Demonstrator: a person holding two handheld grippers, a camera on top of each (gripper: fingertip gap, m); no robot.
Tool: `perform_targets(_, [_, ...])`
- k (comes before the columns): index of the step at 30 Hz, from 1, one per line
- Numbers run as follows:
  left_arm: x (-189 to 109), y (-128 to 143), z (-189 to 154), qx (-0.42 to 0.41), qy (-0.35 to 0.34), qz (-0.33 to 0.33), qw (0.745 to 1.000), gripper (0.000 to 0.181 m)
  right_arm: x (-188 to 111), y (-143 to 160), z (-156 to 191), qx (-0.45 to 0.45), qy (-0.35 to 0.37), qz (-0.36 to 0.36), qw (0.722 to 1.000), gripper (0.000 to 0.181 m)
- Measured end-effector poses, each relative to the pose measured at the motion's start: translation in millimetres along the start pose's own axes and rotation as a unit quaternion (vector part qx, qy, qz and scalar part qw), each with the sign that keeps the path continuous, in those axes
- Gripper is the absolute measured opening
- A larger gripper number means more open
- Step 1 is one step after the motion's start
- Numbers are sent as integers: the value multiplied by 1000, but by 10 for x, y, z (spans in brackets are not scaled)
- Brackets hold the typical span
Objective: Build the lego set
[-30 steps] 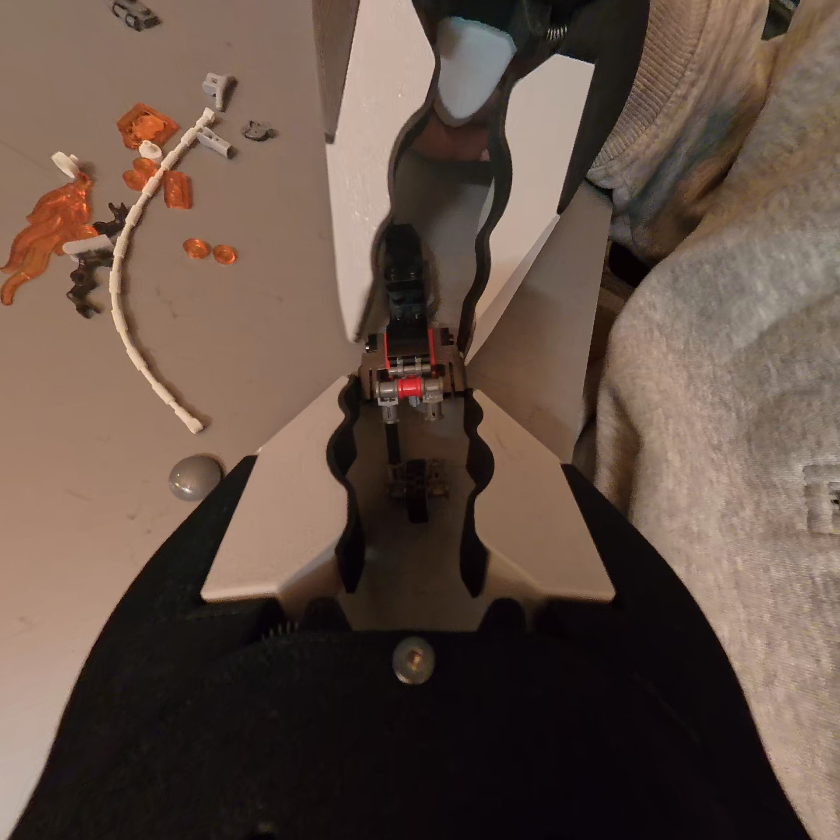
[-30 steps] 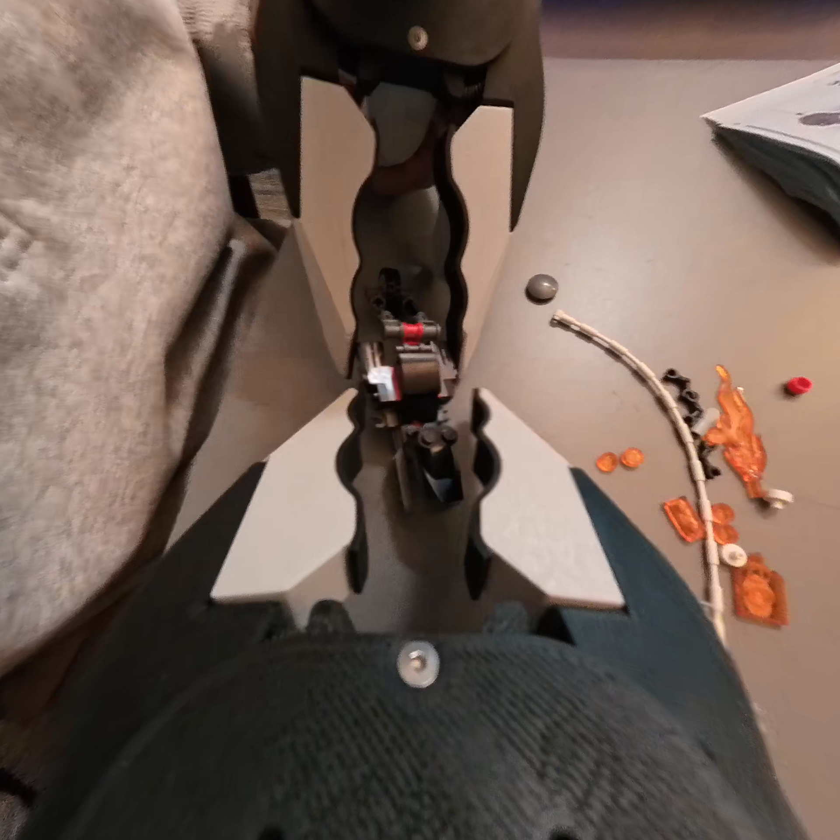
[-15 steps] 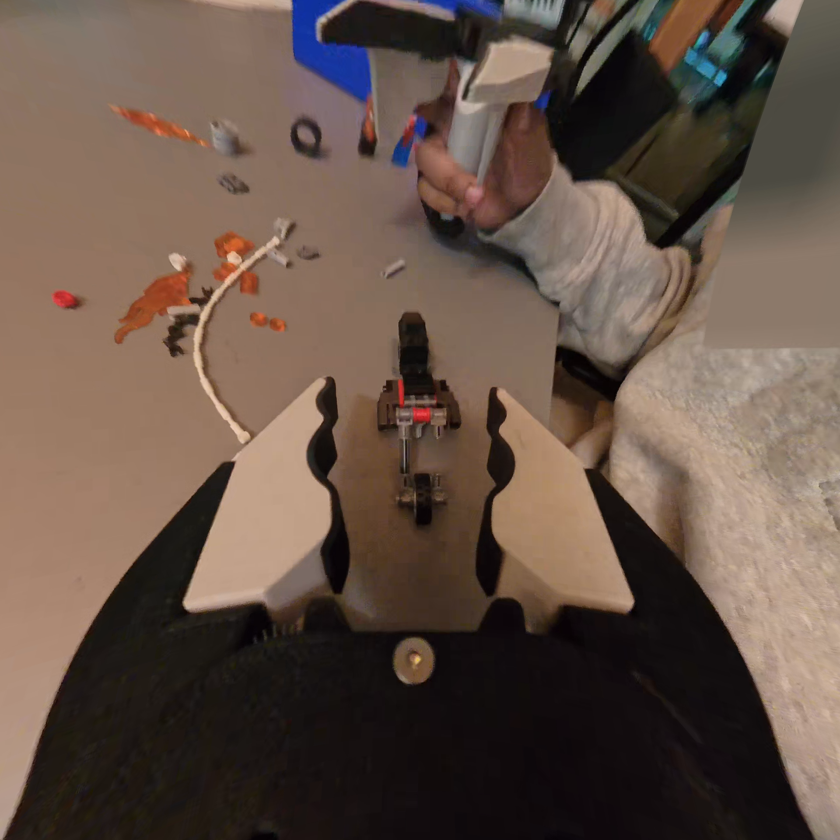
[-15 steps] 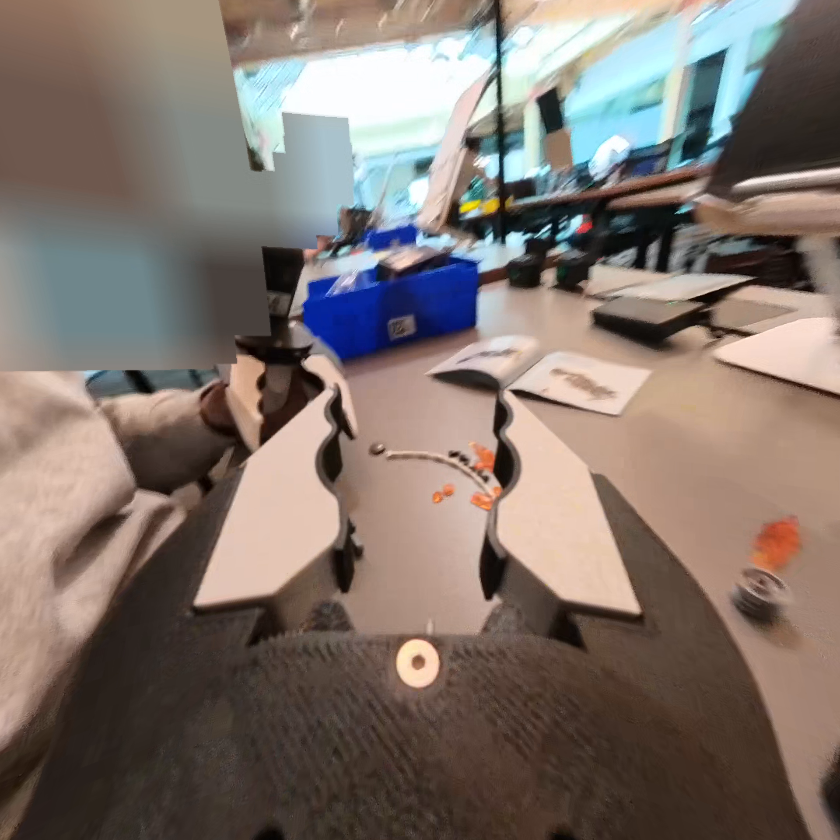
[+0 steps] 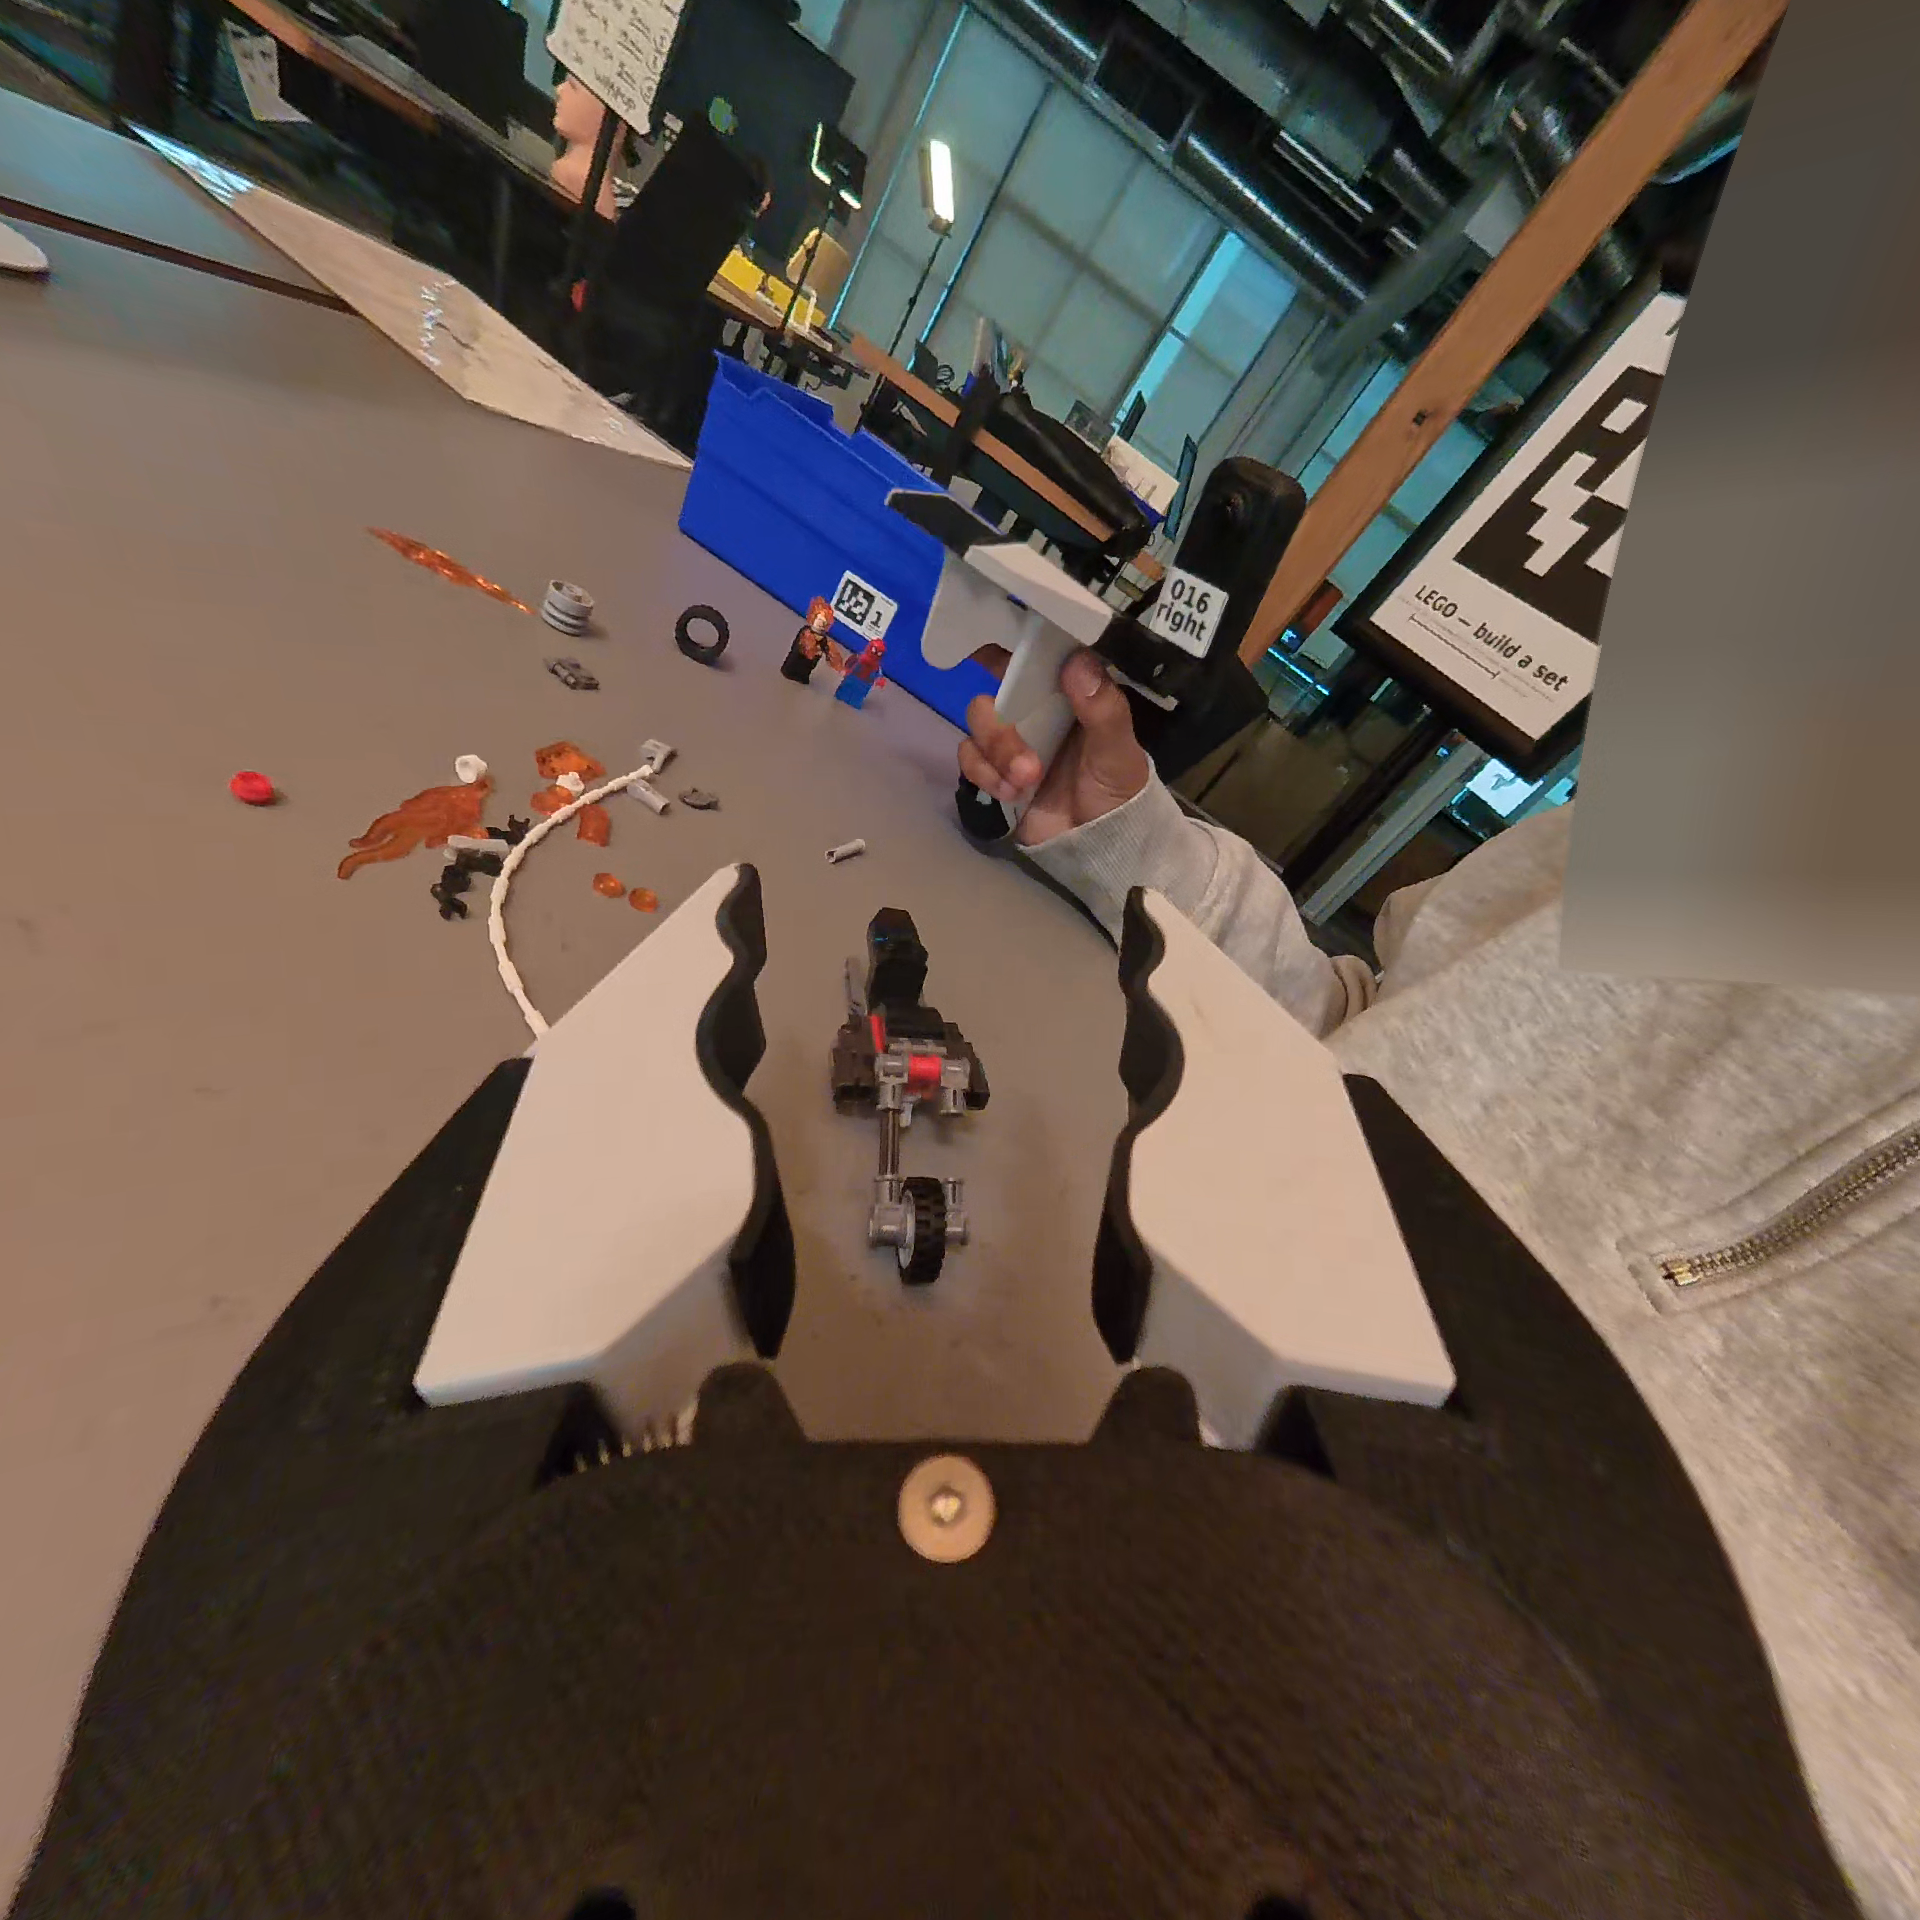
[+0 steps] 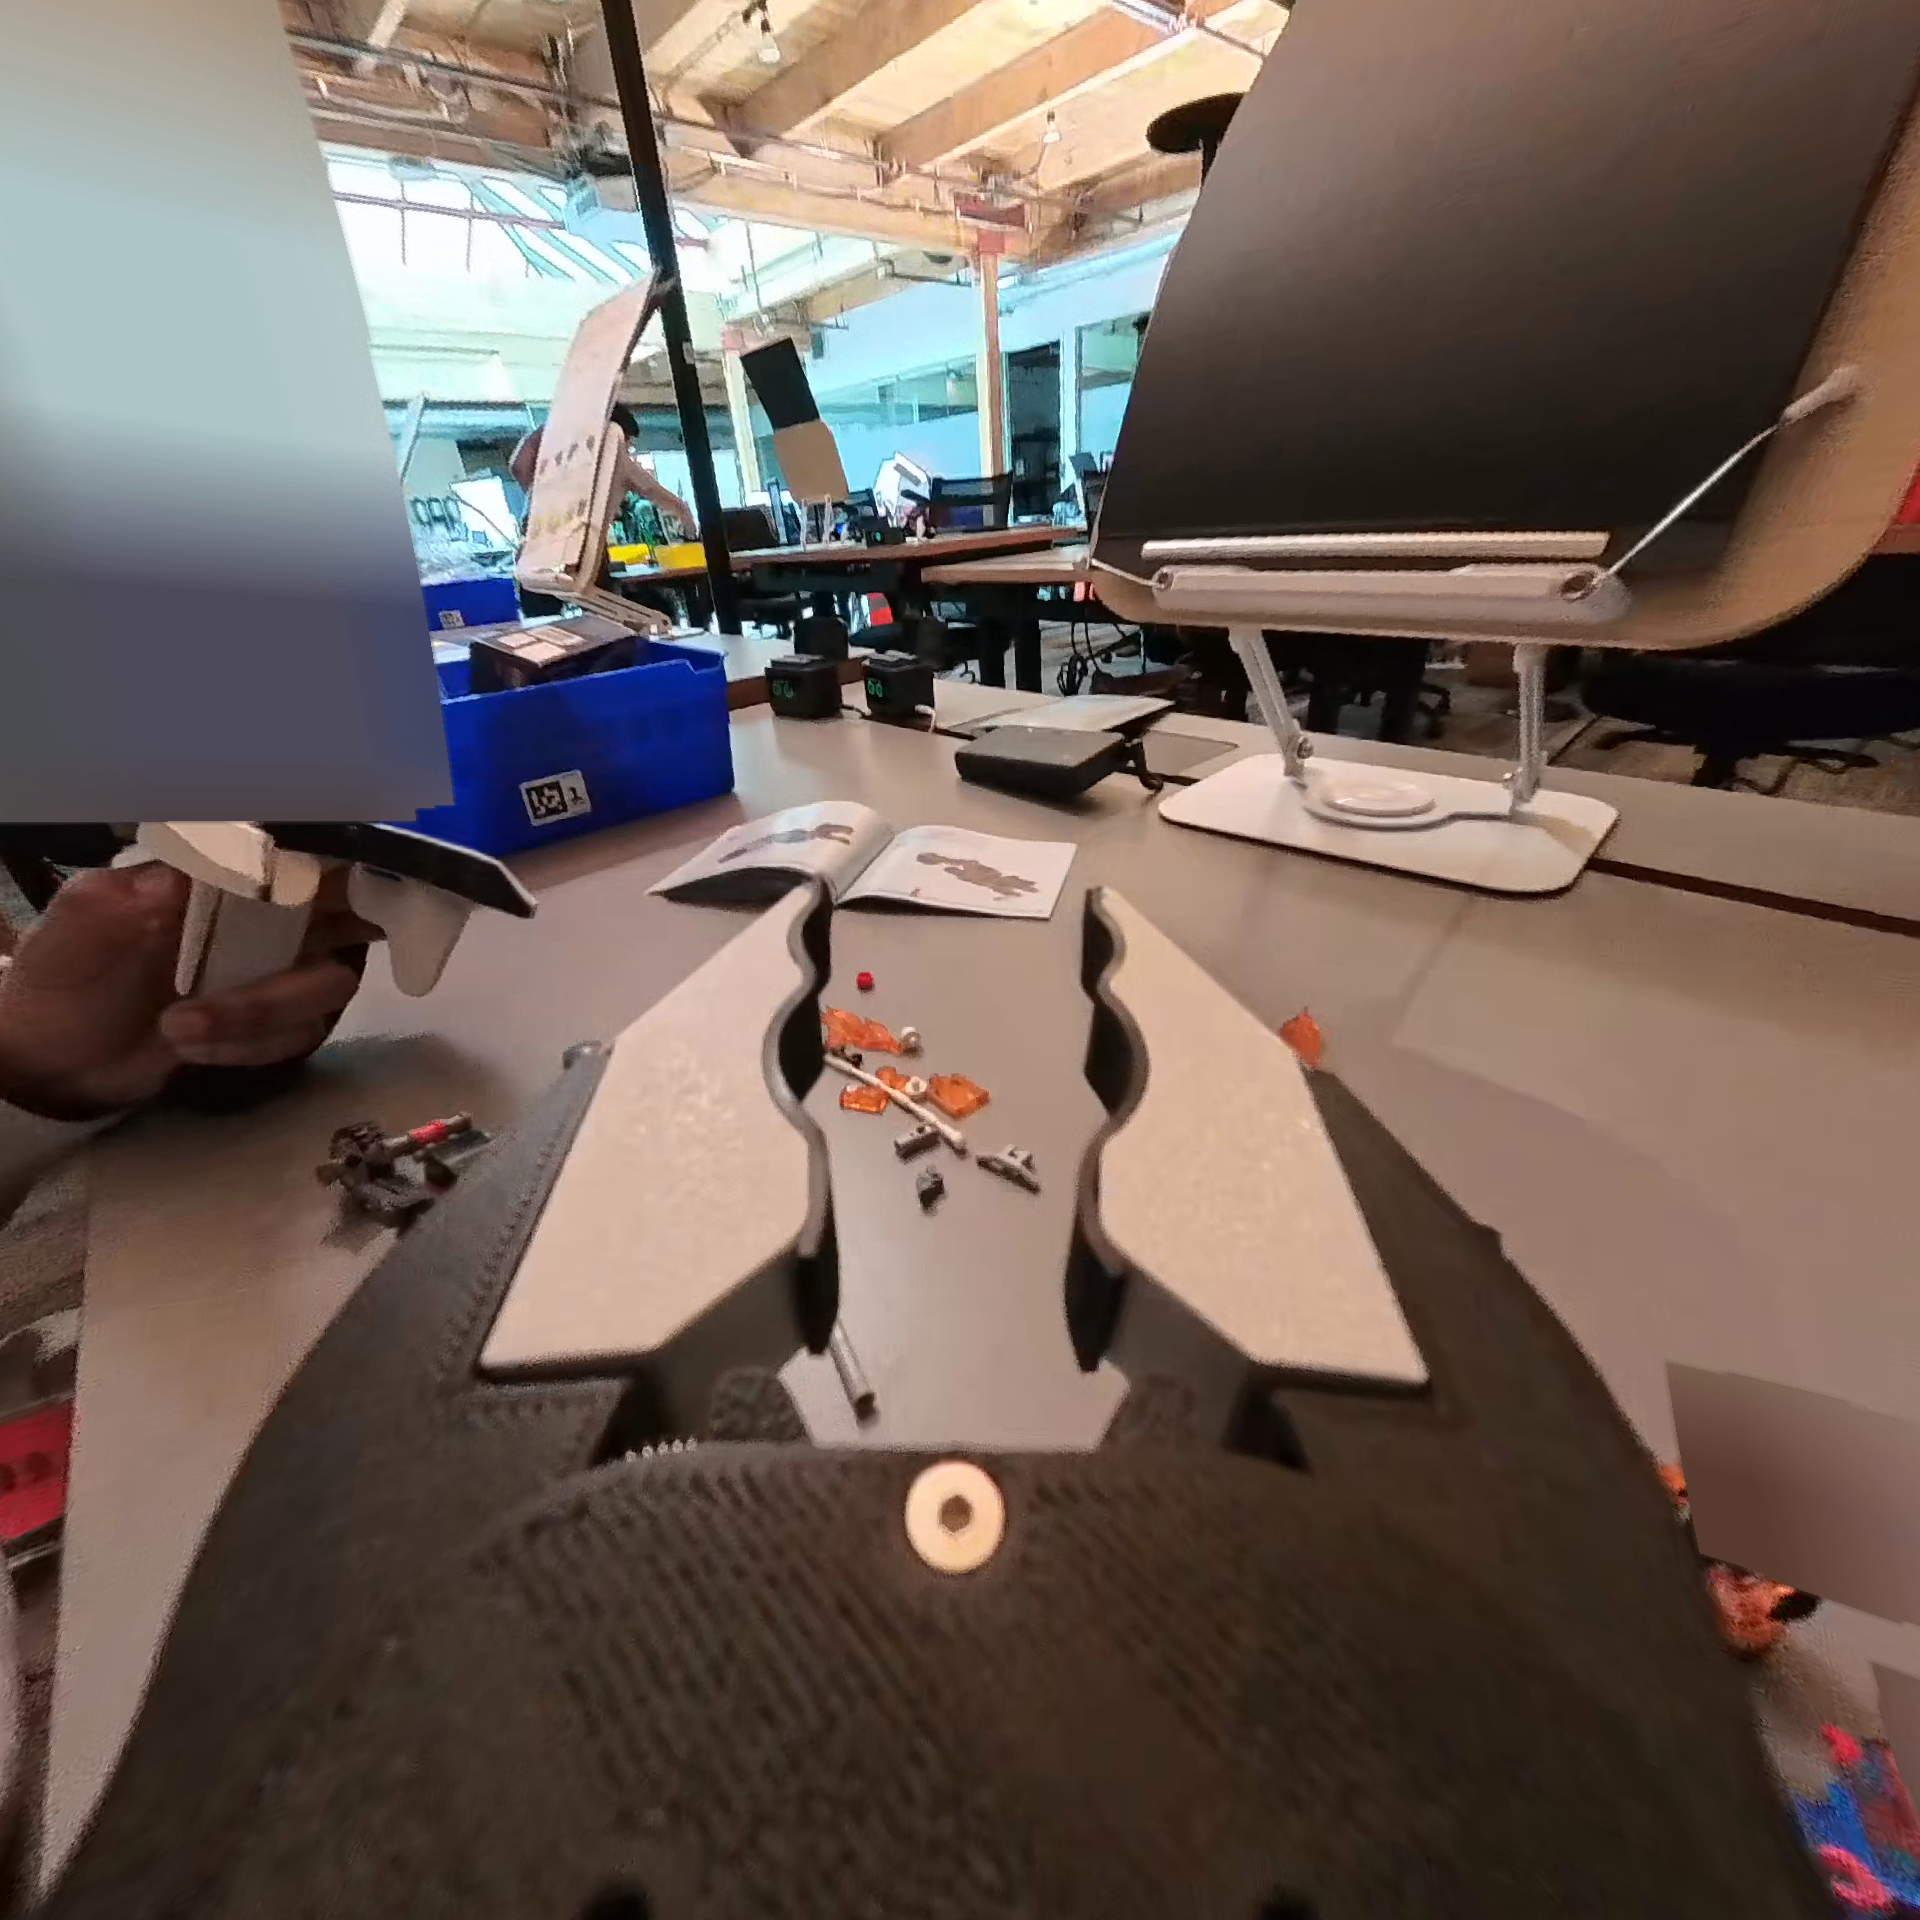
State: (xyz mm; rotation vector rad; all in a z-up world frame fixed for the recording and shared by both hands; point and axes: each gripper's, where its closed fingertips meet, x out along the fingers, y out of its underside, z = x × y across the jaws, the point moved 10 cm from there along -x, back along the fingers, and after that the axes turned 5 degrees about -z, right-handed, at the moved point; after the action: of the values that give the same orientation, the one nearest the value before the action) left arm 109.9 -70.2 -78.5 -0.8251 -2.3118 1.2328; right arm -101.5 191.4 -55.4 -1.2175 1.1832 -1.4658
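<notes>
On the grey table (image 5: 208,468), the biggest thing is the blue bin (image 5: 790,499) at the far side, and near it lies an open instruction booklet (image 6: 883,868). Closer to the person, the half-built motorcycle (image 5: 902,1060) rests on the table, framed by the left gripper (image 5: 940,1122), whose jaws are spread wide and hold nothing. It has a small front wheel on a grey fork and a black and red body; no rear wheel is visible on it.

The right gripper (image 6: 951,1122) is also released and empty; in its own view it looks over the loose pieces, with a small grey pin (image 6: 852,1377) lying low between its fingers.

To the left of the motorcycle are a white chain (image 5: 540,862), orange flame pieces (image 5: 416,826), a grey wheel hub (image 5: 567,606), a black tyre (image 5: 701,631), two minifigures (image 5: 836,655) and a red stud (image 5: 251,788).

I judge that the step is between two assemblies: the model is put down and the next part must be chosen. The next move probably needs one gripper to pick a small part exactly, and the other to hold the motorcycle steady.
</notes>
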Motion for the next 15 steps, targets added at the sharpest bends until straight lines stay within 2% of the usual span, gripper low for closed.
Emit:
perform_targets(3, [-5,-3,22,-14,6,-6,1000,67,14,39,-23,3,13,28,1000,46])
perform_targets(6, [-15,-7,36,-22,9,-13,1000,67,5,127,-24,27,2,138,990,47])
perform_targets(11, [1,-5,53,-30,11,-9,999,67,-69,322,114,-11,-44,320,946,43])
perform_targets(13, [13,-3,68,-38,13,-5,999,67,-87,439,162,-16,-57,368,928,48])
perform_targets(15, [21,-2,77,-41,14,-3,999,67,-79,497,175,-18,-57,387,920,44])
